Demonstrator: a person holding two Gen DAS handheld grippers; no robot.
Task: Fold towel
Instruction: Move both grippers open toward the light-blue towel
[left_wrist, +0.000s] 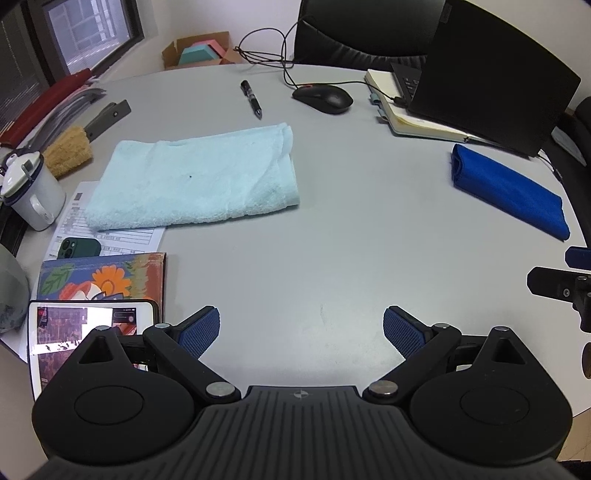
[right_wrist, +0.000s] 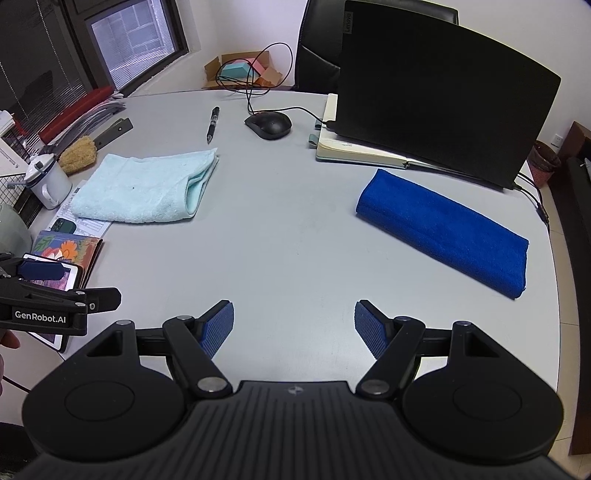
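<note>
Grey table (left_wrist: 295, 236) carries a folded light-blue towel (left_wrist: 199, 177) at left and a folded blue cloth (right_wrist: 443, 229) at right. Both the left gripper (left_wrist: 301, 332) and right gripper (right_wrist: 293, 325) hover spread wide, empty. Only the right wrist view shows a wastebasket (right_wrist: 546, 162).

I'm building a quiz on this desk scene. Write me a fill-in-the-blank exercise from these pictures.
1. The light towel lies on the ____ side of the table.
2. The pen lies between the light towel and the ____.
3. The blue towel lies in front of the ____.
4. The jaws of the left gripper and right gripper are ____.

Missing words: left; mouse; laptop; open
</note>
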